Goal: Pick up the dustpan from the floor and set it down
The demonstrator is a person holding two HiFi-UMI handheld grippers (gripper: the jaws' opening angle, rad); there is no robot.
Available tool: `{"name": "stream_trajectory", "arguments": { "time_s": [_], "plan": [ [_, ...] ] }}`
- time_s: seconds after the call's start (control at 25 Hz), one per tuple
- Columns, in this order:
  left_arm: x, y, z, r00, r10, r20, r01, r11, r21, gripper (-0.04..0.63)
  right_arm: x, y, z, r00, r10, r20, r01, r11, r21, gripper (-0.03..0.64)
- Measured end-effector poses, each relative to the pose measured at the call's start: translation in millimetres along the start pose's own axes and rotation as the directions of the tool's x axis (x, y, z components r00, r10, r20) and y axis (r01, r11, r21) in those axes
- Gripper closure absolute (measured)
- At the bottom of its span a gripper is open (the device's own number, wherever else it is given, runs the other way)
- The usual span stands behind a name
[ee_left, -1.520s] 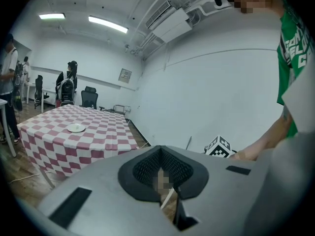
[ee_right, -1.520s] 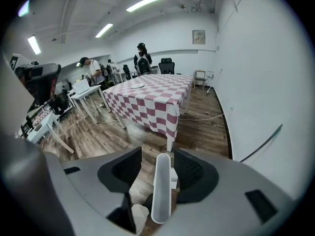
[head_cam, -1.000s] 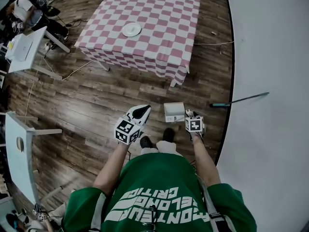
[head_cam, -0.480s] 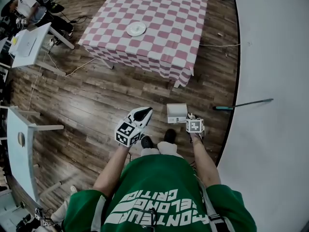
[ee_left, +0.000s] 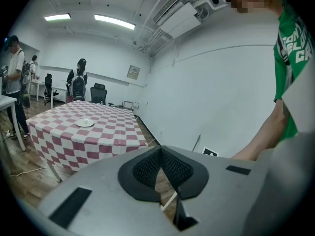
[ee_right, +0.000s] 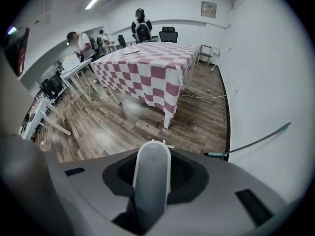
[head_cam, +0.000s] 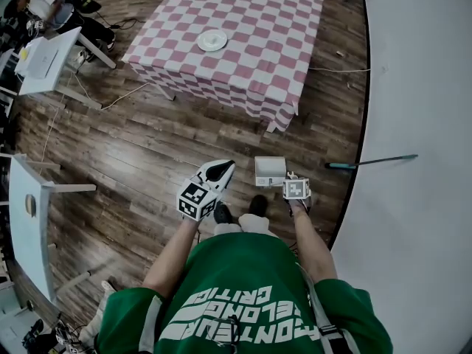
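Observation:
The white dustpan (head_cam: 270, 170) stands on the wooden floor just in front of my feet. My right gripper (head_cam: 291, 179) points steeply down at its near right side. In the right gripper view the dustpan's pale handle (ee_right: 151, 176) runs up between the two black pads. The jaws have just been closing and now sit against it, so the right gripper (ee_right: 152, 167) is shut on the handle. My left gripper (head_cam: 215, 173) hangs to the left of the dustpan, apart from it. In the left gripper view its pads (ee_left: 147, 168) meet, and the left gripper (ee_left: 160, 151) holds nothing.
A table with a red-and-white checked cloth (head_cam: 236, 43) and a white plate (head_cam: 212, 40) stands ahead. A long stick with a teal grip (head_cam: 369, 160) lies against the white wall (head_cam: 420, 124) on the right. White desks (head_cam: 44, 61) and people are at the left.
The right gripper has sunk slightly beside the dustpan. The left gripper has kept its place. The view has shifted a little.

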State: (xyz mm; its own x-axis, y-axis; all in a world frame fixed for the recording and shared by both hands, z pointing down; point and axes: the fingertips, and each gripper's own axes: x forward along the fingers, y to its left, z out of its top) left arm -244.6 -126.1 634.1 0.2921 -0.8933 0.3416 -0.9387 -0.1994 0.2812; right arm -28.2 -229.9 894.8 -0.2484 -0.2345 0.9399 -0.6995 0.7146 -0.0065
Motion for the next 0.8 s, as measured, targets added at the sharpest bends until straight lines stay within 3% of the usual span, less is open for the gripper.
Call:
{"name": "stream_trajectory", "arguments": {
  "time_s": [0.8],
  "plan": [
    [-8,0,-3,1.000,0.017,0.007,-0.017,1.000,0.000,0.592,-25,-5,5,0.999,0.002,0.046,0.000,1.000,-0.031,0.508]
  ]
}}
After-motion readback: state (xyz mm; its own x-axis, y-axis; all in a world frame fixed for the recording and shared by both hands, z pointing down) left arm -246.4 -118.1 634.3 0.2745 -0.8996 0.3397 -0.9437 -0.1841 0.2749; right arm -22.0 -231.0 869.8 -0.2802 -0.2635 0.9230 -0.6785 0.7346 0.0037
